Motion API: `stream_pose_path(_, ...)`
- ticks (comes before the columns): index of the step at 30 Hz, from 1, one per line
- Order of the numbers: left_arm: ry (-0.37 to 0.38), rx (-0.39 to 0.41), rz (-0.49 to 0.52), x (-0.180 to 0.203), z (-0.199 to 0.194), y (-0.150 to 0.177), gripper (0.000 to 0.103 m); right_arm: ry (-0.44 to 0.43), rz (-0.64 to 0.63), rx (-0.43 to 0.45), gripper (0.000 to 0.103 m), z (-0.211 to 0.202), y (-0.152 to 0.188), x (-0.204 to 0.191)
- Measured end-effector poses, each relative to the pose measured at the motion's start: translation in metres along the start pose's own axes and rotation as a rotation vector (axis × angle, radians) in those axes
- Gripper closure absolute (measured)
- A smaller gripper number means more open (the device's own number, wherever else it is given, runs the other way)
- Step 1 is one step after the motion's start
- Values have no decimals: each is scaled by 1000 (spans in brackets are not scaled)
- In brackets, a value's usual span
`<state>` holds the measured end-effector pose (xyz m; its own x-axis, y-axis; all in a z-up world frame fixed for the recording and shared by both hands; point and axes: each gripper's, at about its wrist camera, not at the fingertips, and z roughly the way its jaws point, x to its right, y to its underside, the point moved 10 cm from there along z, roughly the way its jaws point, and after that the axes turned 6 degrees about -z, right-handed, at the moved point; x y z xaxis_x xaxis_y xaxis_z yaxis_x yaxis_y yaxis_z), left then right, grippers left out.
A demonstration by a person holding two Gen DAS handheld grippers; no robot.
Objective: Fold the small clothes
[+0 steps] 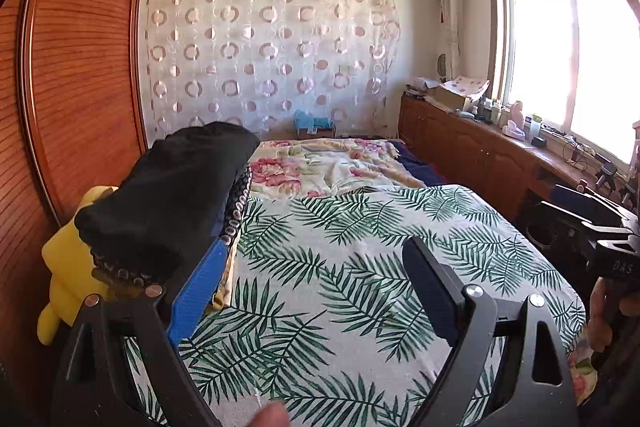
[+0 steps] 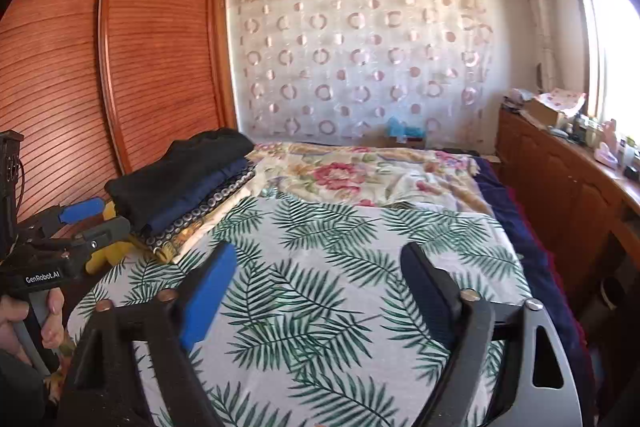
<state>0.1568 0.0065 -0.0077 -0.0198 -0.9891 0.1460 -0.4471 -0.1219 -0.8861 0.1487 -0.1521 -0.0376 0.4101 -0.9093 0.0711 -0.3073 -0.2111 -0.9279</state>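
With both the left hand-held gripper (image 1: 312, 291) and right hand-held gripper (image 2: 316, 291) spread and empty, folded clothes (image 2: 180, 183) sit stacked at the bed's (image 2: 320, 267) left edge — no unfolded garment visible; folding appears done.

Both held low and level, left gripper (image 1: 316, 291) and right gripper (image 2: 320, 287) gaping wide, nothing between fingers.

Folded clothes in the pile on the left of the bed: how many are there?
4: black on top, navy beneath, circle-patterned next, pale at the bottom. More may be hidden.
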Motion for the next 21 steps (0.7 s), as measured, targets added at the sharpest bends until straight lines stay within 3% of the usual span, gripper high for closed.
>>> stream_pose_path(9, -3, 30, 2, 14, -15, -12, 13, 75, 37, 52, 13, -45, 0, -3)
stream_pose_path(21, -9, 29, -3, 16, -16, -10, 13, 87, 46, 57, 13, -43, 7, -5)
